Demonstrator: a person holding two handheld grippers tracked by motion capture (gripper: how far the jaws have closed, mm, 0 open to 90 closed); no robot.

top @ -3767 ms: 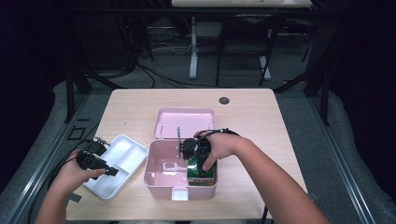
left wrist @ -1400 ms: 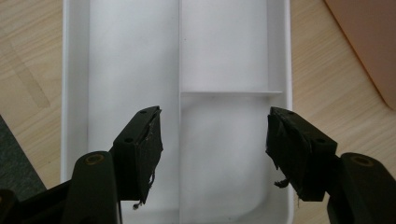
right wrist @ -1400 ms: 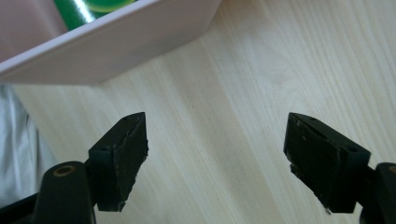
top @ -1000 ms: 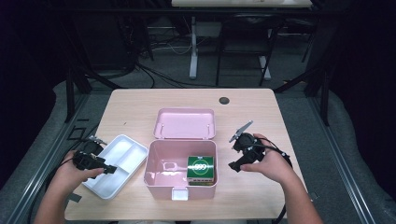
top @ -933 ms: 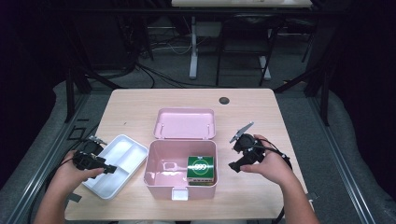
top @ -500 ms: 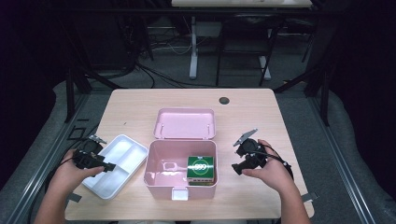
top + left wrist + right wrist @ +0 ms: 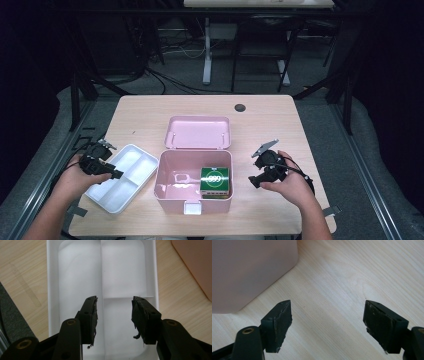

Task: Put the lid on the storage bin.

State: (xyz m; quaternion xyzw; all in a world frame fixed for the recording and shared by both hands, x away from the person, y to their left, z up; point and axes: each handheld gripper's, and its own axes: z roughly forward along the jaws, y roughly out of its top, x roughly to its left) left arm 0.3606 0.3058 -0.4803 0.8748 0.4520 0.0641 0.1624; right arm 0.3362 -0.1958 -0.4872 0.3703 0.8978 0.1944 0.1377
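Observation:
An open pink box [image 7: 175, 192] stands mid-table with its lid [image 7: 198, 133] tipped back. A green packet [image 7: 215, 180] lies inside it at the right. My right gripper [image 7: 254, 182] hovers over bare wood just right of the box, open and empty; the right gripper view has its jaws wide apart [image 7: 328, 317] with the pink box wall [image 7: 249, 270] at upper left. My left gripper [image 7: 117, 174] sits over a white divided tray [image 7: 130, 160] left of the box. Its jaws are open [image 7: 114, 312] above the tray's compartments [image 7: 122, 272], holding nothing.
A small dark round hole [image 7: 240, 107] marks the table's far side. The wooden table [image 7: 150, 107] has free room behind the box. Dark floor, cables and desk legs lie beyond the far edge.
My right gripper left the green packet in the box, pulled out and moved right, then drifted slightly farther right and nearer. The left gripper stayed over the tray.

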